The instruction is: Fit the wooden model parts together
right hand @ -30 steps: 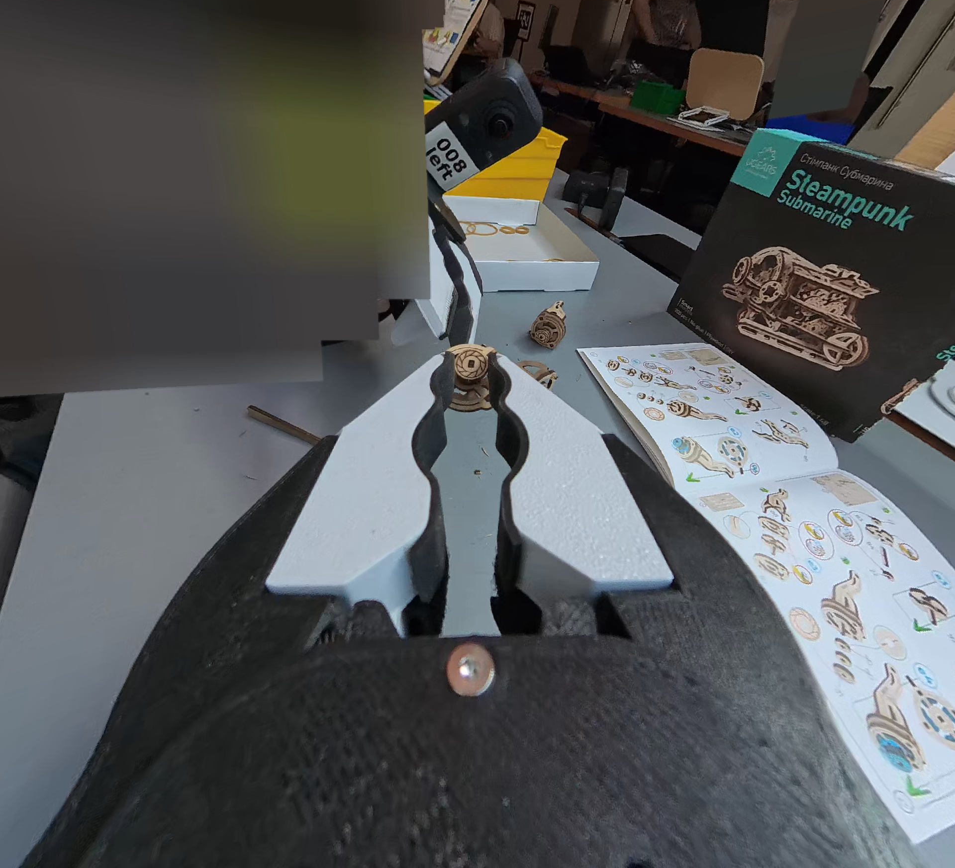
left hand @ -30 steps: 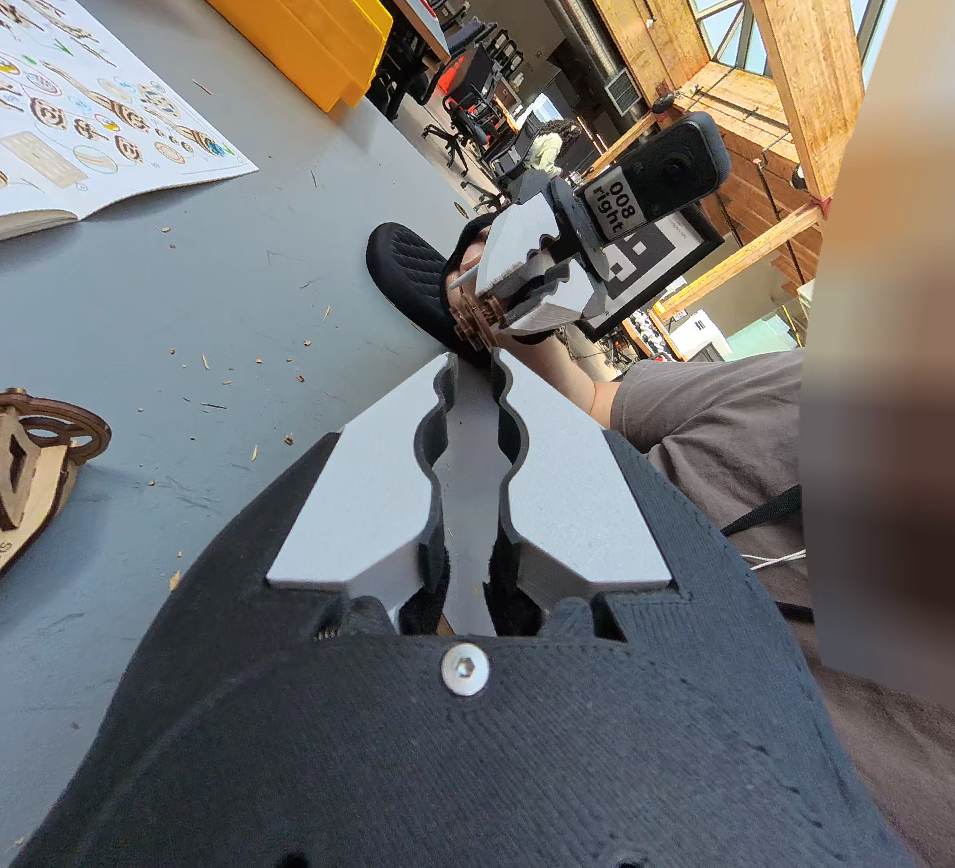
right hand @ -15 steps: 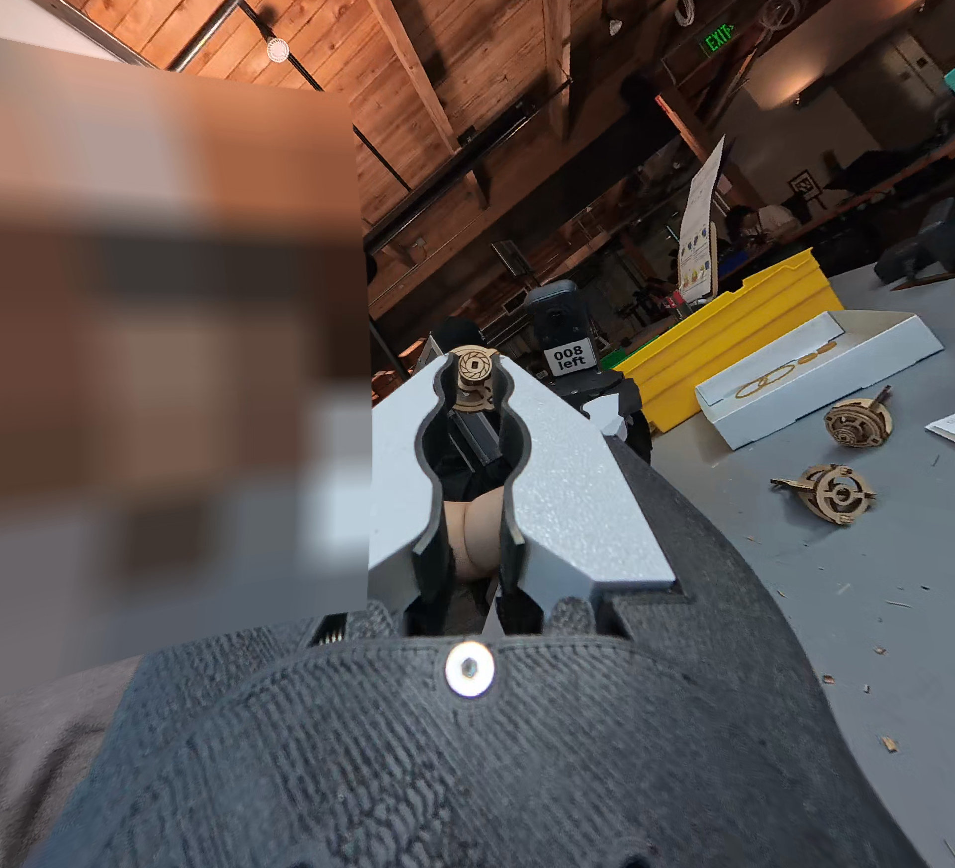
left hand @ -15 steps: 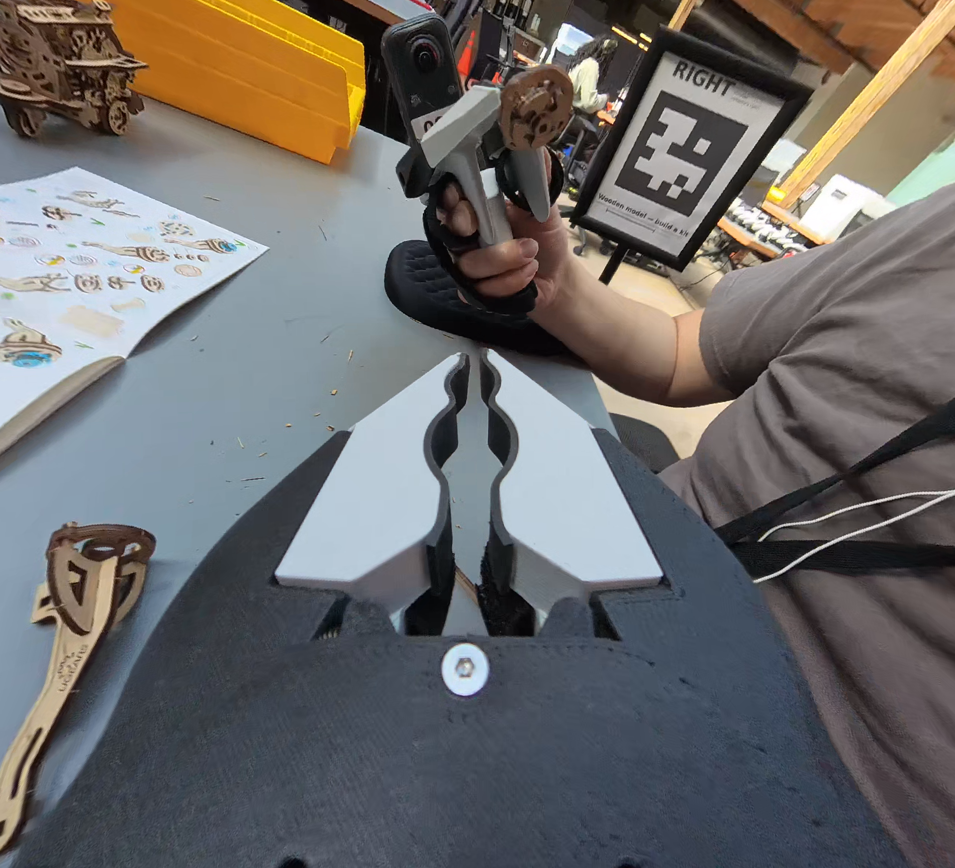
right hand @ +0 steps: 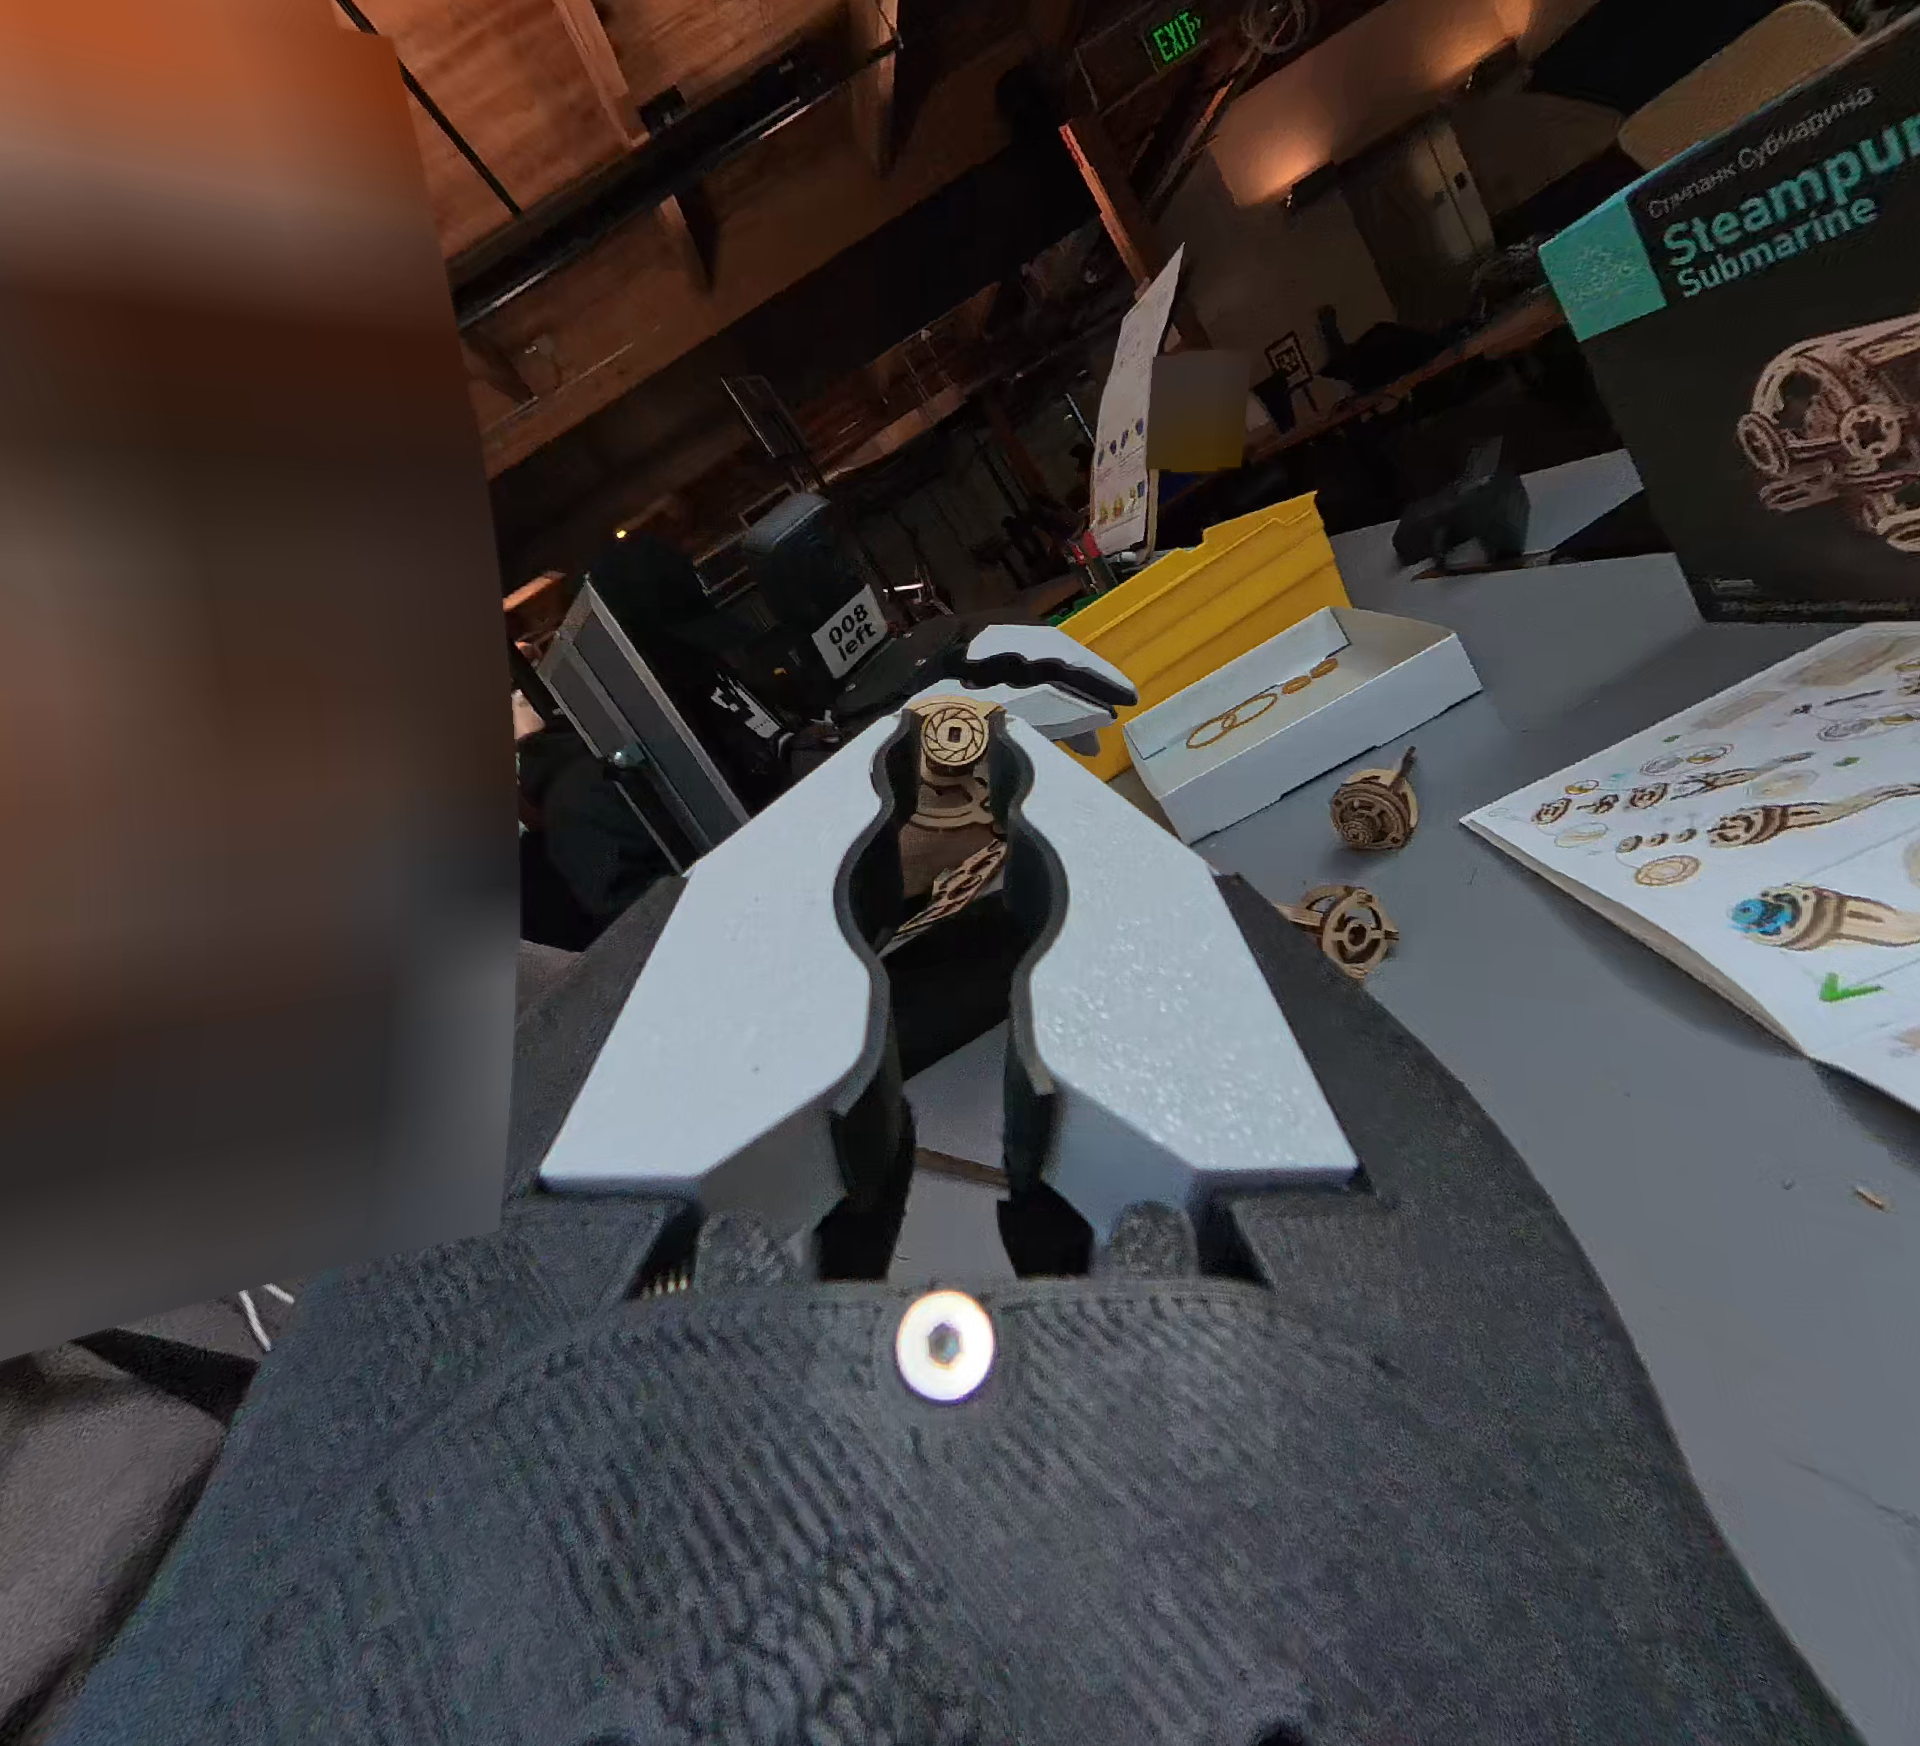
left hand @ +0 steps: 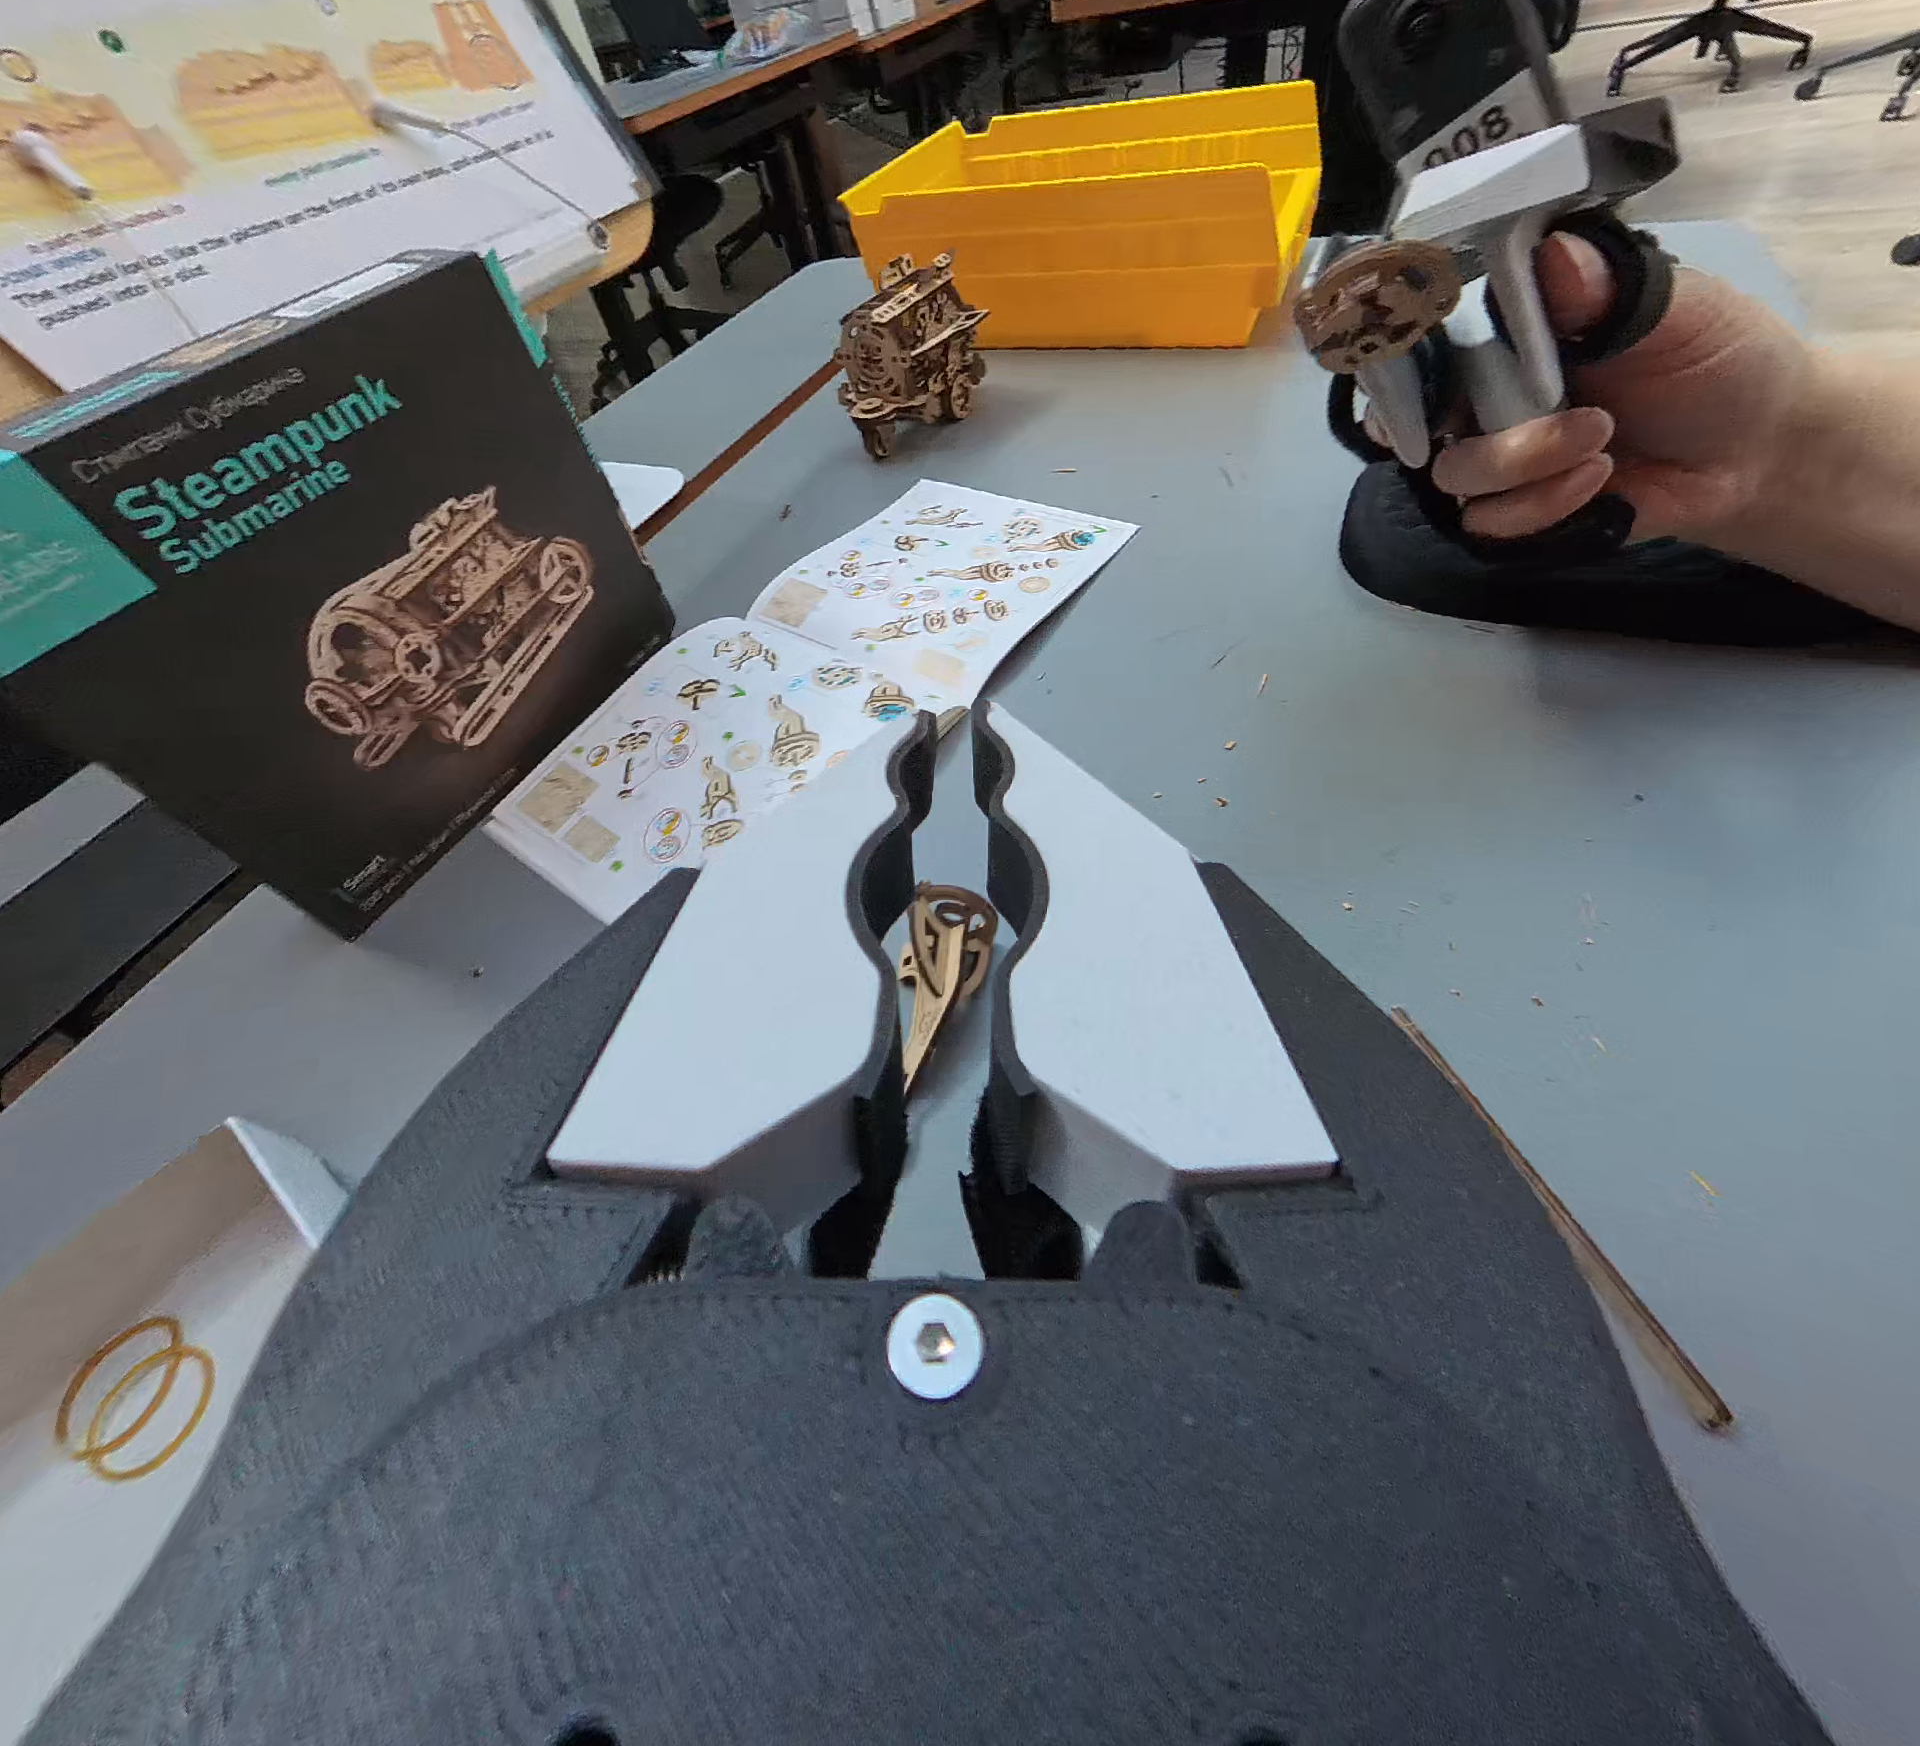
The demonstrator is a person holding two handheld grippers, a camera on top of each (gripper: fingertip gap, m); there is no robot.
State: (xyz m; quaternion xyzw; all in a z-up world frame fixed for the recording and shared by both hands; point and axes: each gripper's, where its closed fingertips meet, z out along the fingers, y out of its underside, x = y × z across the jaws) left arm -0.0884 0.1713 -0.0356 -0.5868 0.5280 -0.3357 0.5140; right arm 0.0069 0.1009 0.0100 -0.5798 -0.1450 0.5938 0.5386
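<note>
My right gripper [right hand: 951,740] is shut on a round wooden gear assembly [right hand: 948,738] and holds it up in the air. It also shows in the left wrist view [left hand: 1382,346], in a hand at the far right, with the round part [left hand: 1377,314] at its tips. My left gripper [left hand: 951,740] hovers over the grey table [left hand: 1455,865], its jaws nearly together and holding nothing. A flat wooden key-shaped part [left hand: 940,969] shows through the gap between its fingers, lying on the table below. The left gripper also shows in the right wrist view [right hand: 1049,678].
A dark model box [left hand: 312,574] stands at the left, an open instruction booklet [left hand: 831,657] beside it. A finished wooden model [left hand: 909,356] and a yellow bin [left hand: 1091,242] stand behind. A white tray [right hand: 1299,730] holds rubber bands. Two round wooden parts [right hand: 1371,808] [right hand: 1345,927] and a thin stick [left hand: 1558,1218] lie on the table.
My left gripper swung away from the person toward the box and booklet and now hangs over the flat wooden part. My right gripper kept the gear assembly and tilted down toward the table.
</note>
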